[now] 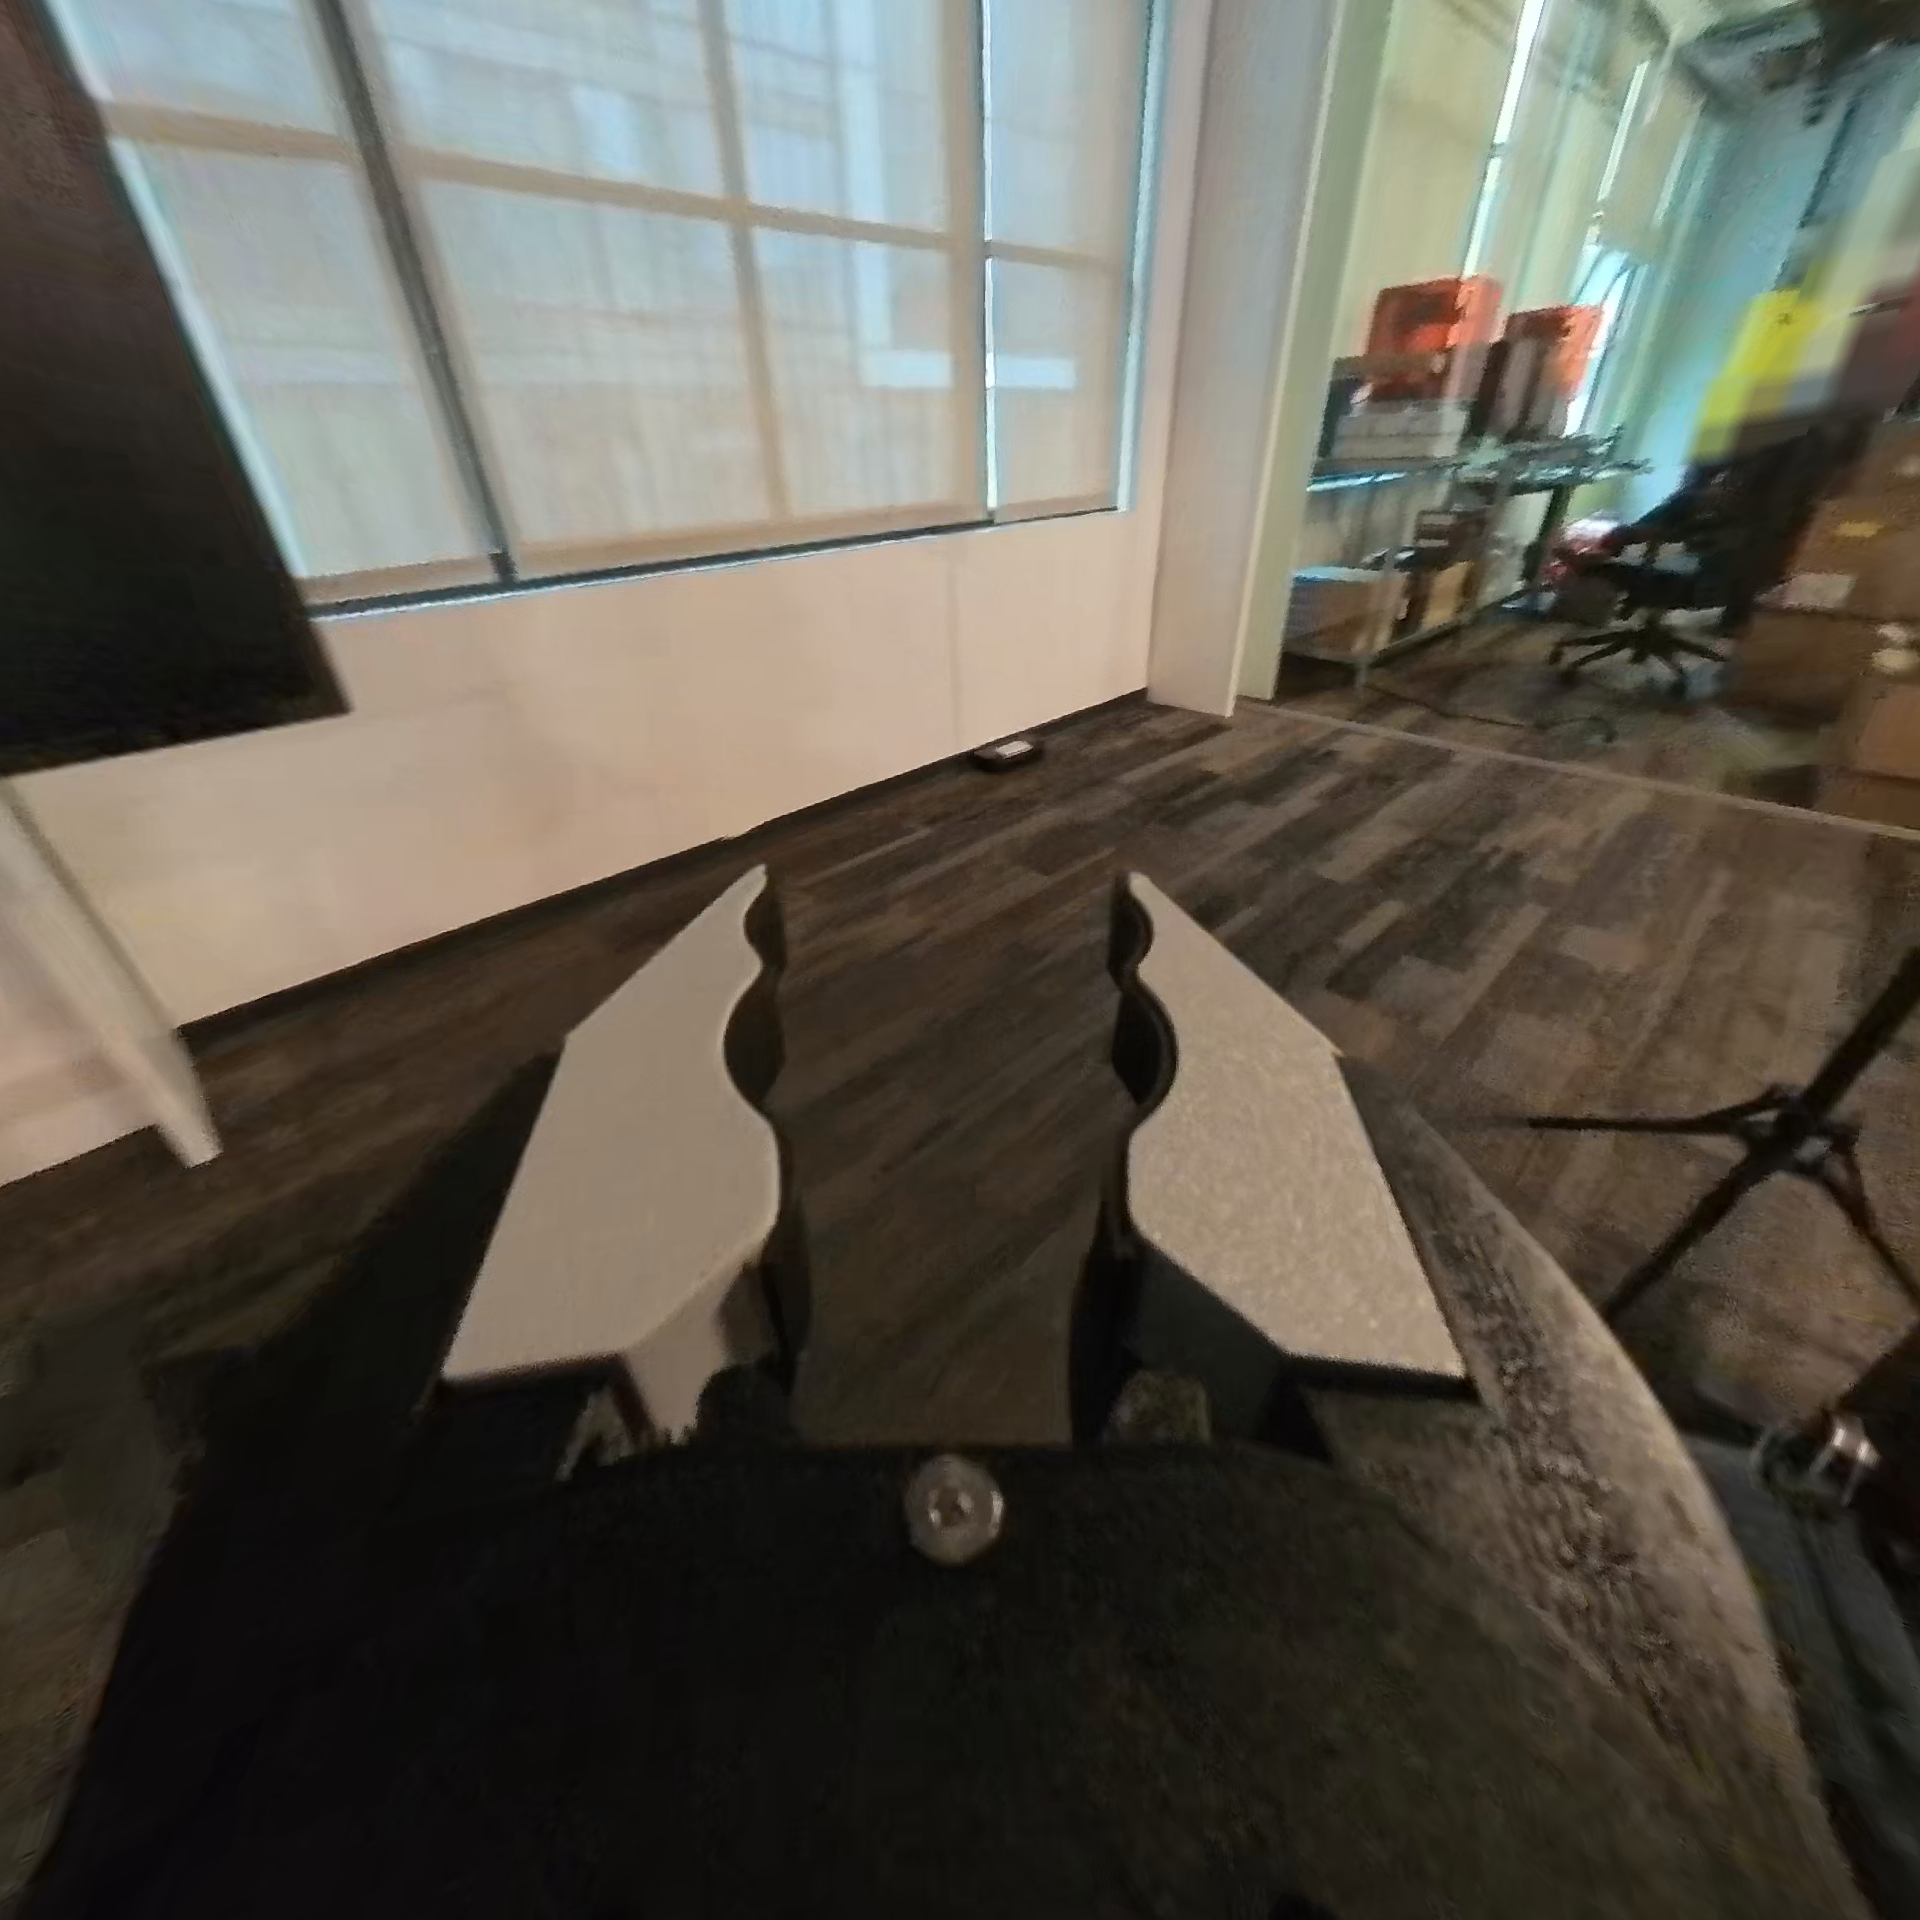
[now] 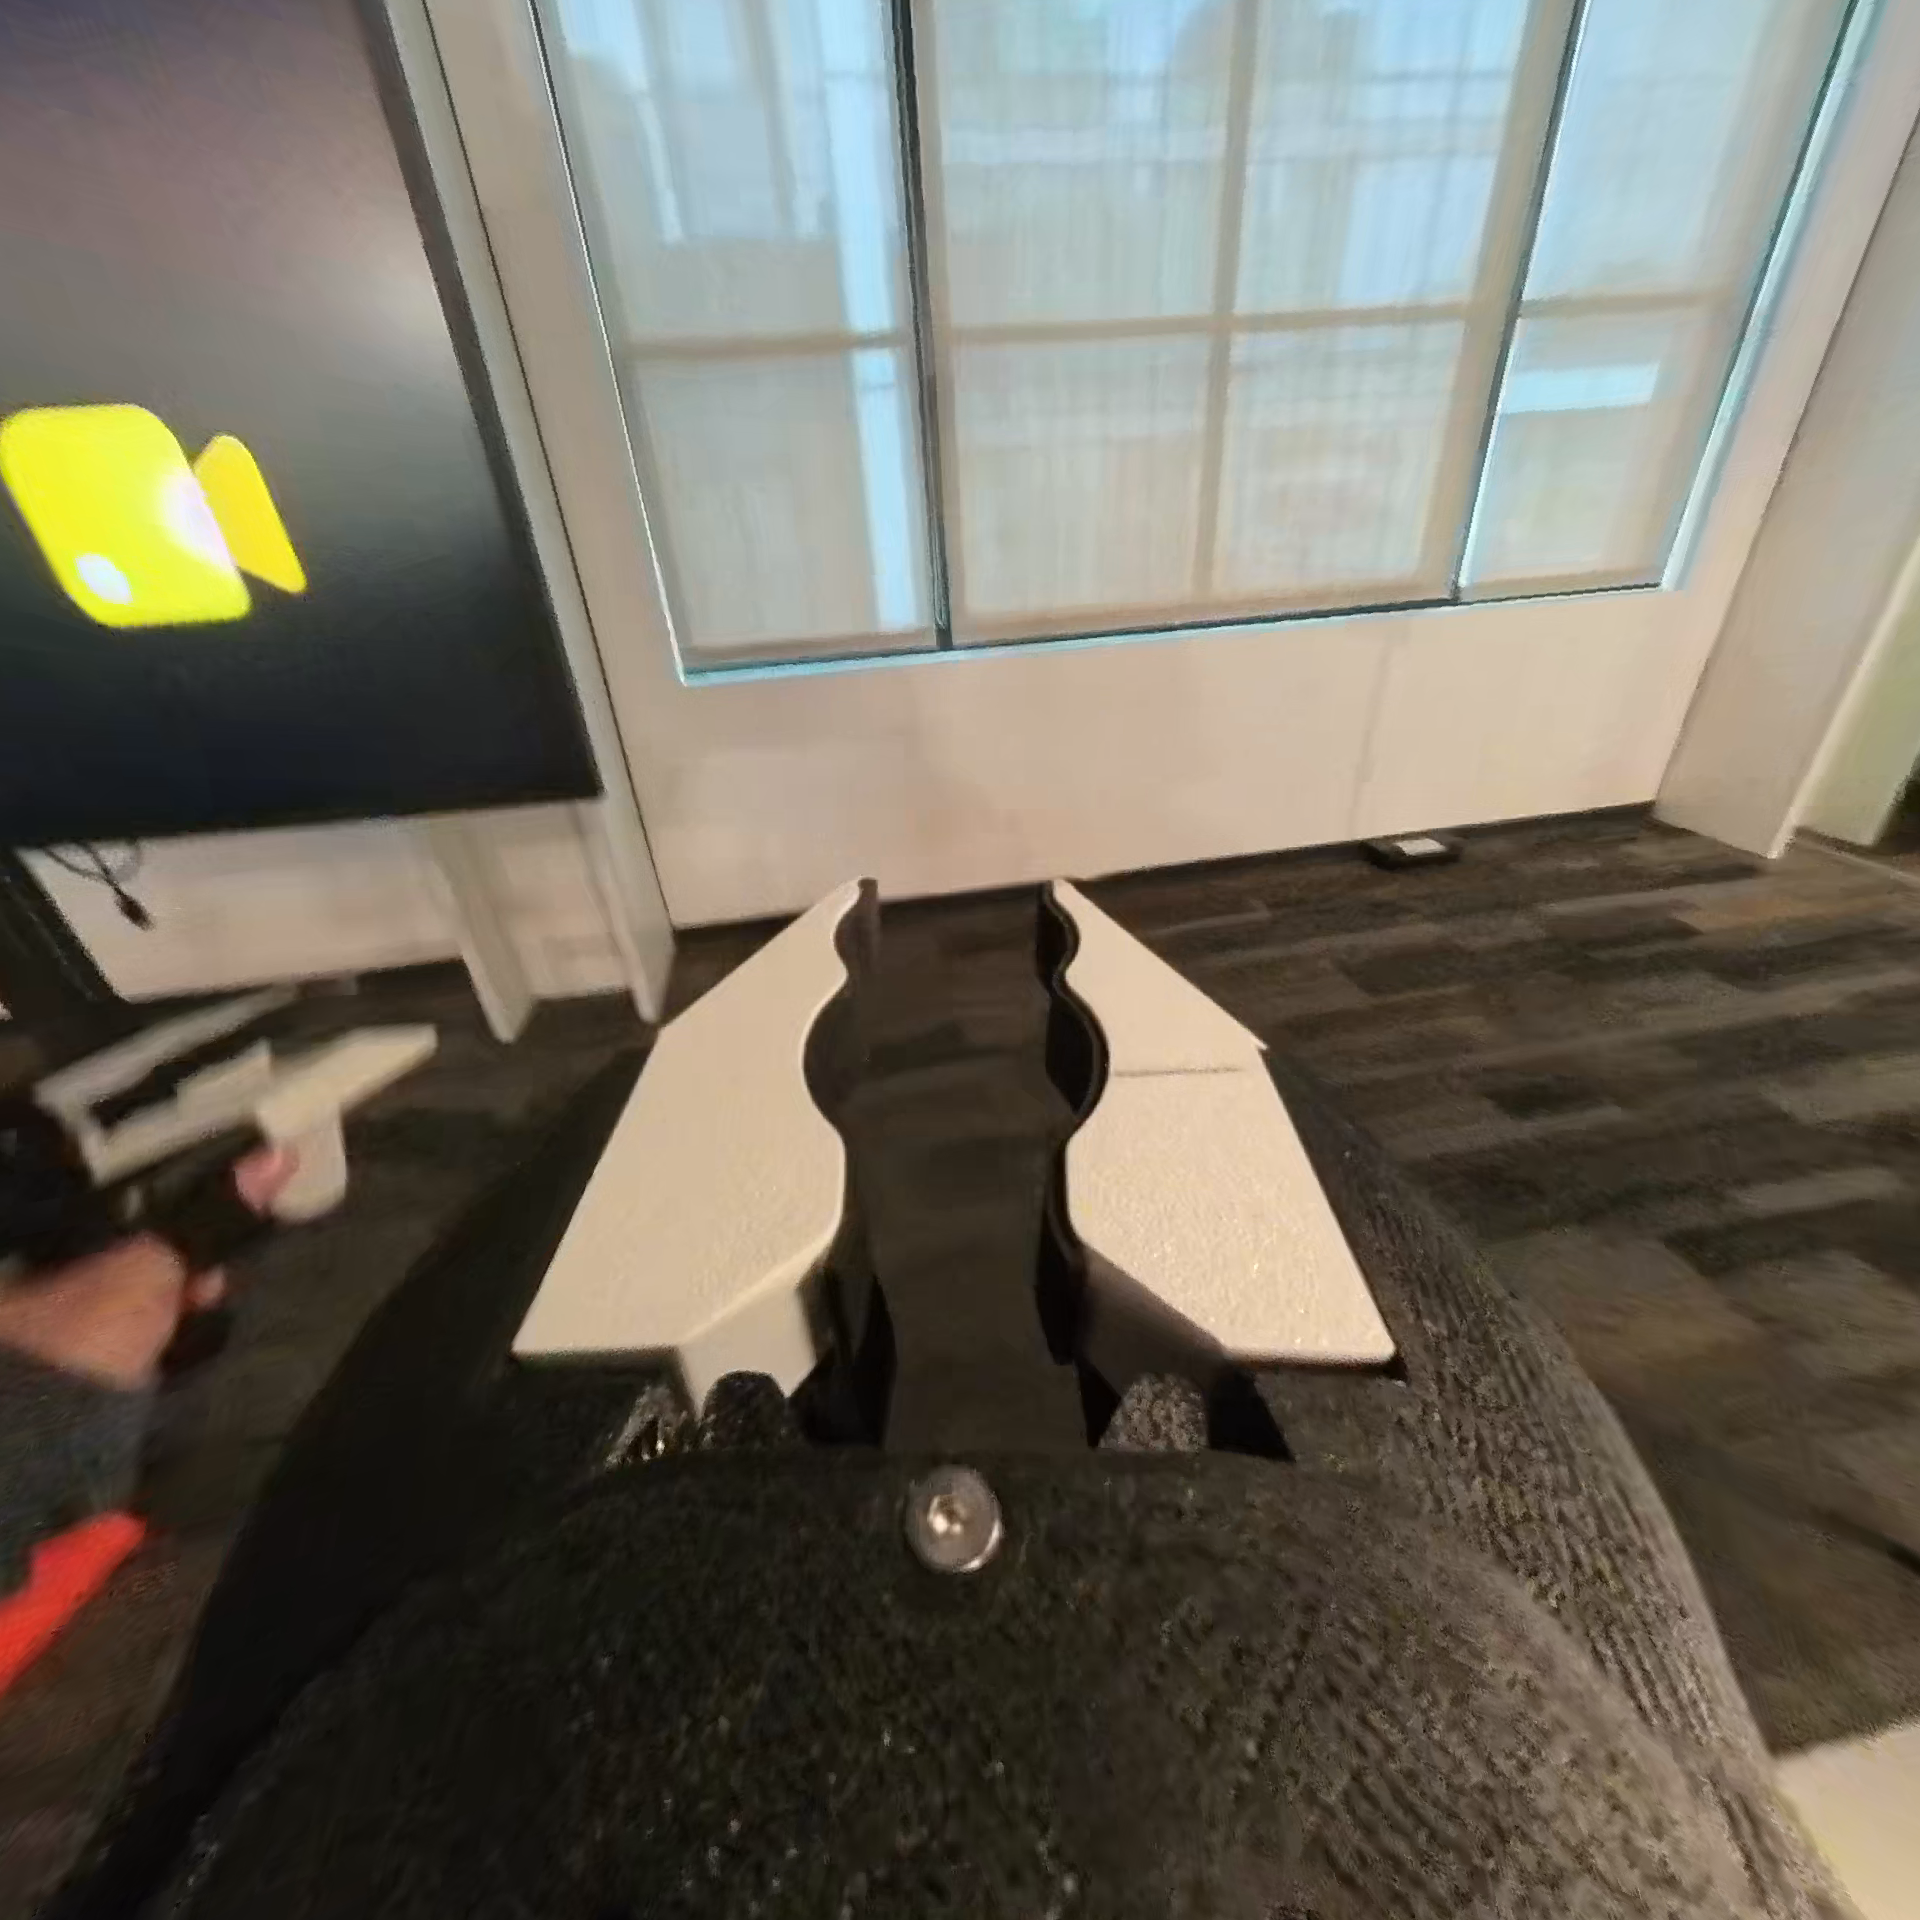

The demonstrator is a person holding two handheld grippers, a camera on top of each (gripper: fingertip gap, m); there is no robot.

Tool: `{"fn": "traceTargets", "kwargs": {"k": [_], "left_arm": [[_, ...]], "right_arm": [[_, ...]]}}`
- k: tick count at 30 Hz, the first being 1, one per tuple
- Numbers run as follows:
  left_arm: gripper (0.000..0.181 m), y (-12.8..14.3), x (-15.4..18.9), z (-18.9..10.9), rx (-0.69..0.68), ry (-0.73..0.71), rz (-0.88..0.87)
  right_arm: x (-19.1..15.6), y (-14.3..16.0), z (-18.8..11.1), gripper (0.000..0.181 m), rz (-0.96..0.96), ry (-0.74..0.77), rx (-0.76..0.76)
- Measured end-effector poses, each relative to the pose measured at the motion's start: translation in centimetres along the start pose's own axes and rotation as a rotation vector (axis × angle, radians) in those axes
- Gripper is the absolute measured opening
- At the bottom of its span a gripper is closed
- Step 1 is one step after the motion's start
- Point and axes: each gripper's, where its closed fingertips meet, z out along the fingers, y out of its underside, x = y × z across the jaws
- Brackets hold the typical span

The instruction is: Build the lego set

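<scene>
Left tool [image 1: 940, 883] spread and empty, right tool [image 2: 956, 888] spread and empty, one window [image 2: 1195, 312], one screen [image 2: 208, 416]

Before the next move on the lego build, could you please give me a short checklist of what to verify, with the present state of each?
1. Left gripper jaws apart and empty: ok.
2. Right gripper jaws apart and empty: ok.
3. Lego pieces in either view: not ok, none visible.
4. Work surface in view: not ok; both cameras face the dark patterned carpet floor and the large gridded window.
5. Grippers apart from each other: ok; the left one shows off to the side in the right wrist view.
6. Black tripod stand clear of the left gripper's path: cannot tell.
</scene>
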Motion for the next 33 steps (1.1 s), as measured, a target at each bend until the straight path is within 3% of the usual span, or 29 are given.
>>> {"fn": "traceTargets", "kwargs": {"k": [5,10,12,15,17,20,24,29,31,33], "left_arm": [[0.069,-3.4,2.8,8.5,0.033,0.198,-0.1],[0.077,-2.0,10.4,17.0,0.001,0.509,-0.133],[0.078,-2.0,13.8,21.4,-0.017,0.655,-0.074],[0.076,-4.3,16.6,29.6,0.025,0.8,-0.049],[0.074,-6.0,16.7,36.2,0.042,0.82,-0.087],[0.076,-6.8,15.1,46.3,0.042,0.805,-0.125],[0.076,-4.0,10.5,57.2,0.004,0.722,-0.003],[0.076,-1.4,5.1,70.8,-0.024,0.721,0.076],[0.076,-1.1,5.0,76.3,-0.03,0.773,0.095],[0.076,-0.6,7.0,82.4,-0.05,0.877,0.09]], "right_arm": [[4.0,1.2,2.5,0.03,-0.121,0.132,-0.019],[11.3,5.2,6.2,0.032,-0.089,0.359,0.007],[14.2,6.2,7.6,0.031,-0.032,0.47,0.044],[18.6,7.3,10.8,0.03,0.04,0.639,0.069],[21.8,8.0,13.6,0.03,0.08,0.76,0.039],[25.2,6.3,18.2,0.03,0.127,0.836,0.047],[29.3,4.2,22.4,0.031,0.141,0.972,0.069],[34.9,5.2,28.2,0.028,0.1,1.153,0.08],[37.1,6.2,31.2,0.028,0.108,1.229,0.104],[39.4,6.6,34.2,0.028,0.075,1.32,0.121]]}}
